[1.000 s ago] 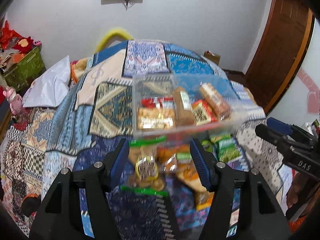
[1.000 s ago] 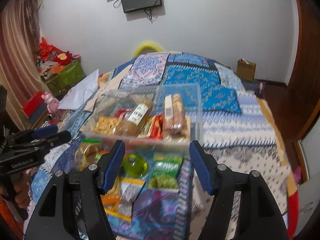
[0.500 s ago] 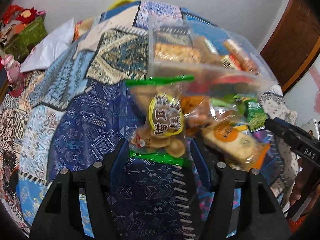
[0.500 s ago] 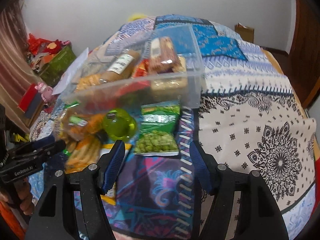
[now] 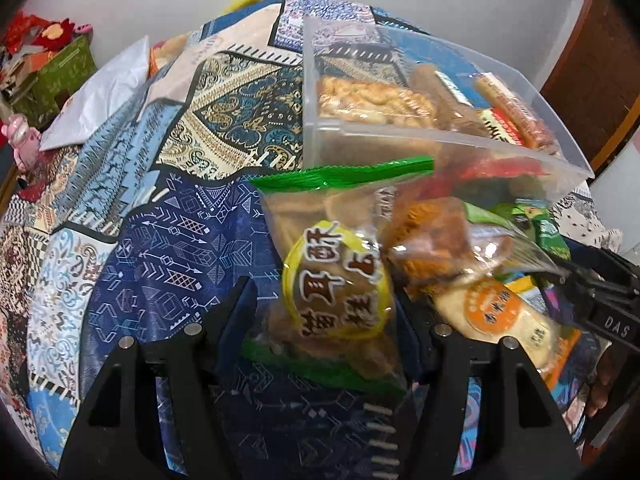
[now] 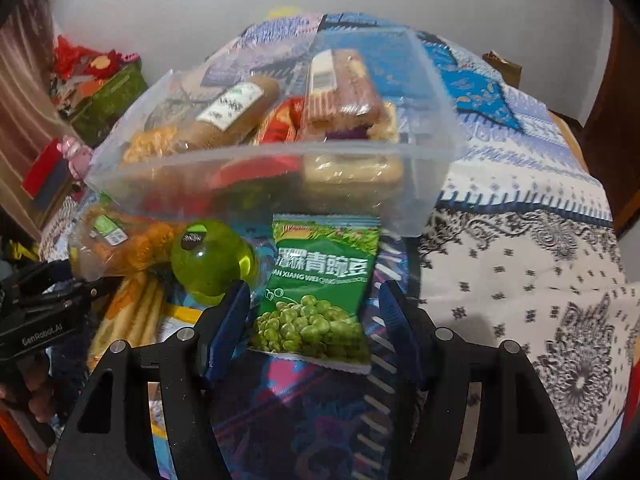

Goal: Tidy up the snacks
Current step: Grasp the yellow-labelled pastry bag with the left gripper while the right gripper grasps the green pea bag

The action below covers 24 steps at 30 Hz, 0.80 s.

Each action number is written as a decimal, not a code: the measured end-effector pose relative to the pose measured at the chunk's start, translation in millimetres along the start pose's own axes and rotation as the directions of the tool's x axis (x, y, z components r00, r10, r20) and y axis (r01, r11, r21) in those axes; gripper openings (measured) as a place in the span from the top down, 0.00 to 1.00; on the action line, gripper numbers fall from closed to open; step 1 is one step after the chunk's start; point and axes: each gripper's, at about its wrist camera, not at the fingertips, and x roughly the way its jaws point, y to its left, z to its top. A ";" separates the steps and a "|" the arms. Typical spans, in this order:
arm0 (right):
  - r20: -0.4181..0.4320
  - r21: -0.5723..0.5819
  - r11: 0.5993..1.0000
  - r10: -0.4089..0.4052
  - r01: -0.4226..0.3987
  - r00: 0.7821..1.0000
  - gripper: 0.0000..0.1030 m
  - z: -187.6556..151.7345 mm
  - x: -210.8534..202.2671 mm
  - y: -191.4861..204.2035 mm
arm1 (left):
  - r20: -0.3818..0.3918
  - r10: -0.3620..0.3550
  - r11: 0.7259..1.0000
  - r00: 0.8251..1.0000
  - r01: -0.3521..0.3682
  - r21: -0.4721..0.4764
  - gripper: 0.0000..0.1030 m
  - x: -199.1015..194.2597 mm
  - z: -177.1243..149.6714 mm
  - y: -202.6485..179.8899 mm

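Green pea packet [image 6: 316,292] reads "XIANG WEI".

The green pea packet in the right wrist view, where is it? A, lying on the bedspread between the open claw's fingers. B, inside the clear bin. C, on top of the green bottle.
A: the green pea packet lies on the bedspread between the right claw's open fingers, in front of the clear bin.
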 end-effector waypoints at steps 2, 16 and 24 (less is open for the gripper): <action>0.002 -0.014 1.000 -0.013 0.013 1.000 0.38 -1.0 0.5 1.4 | 0.009 -0.003 1.000 1.000 0.003 -0.007 0.39 0.8 1.0 1.1; 0.040 0.048 0.999 0.007 -0.009 0.999 0.56 -7.1 -16.2 -10.2 | 0.064 -0.023 0.999 0.998 0.025 -0.025 0.48 -24.5 -12.3 7.0; 0.106 0.076 0.997 0.005 -0.013 0.994 0.56 -3.8 -46.3 -10.5 | 0.137 -0.014 1.000 0.990 0.015 -0.006 0.48 -60.4 -6.9 4.9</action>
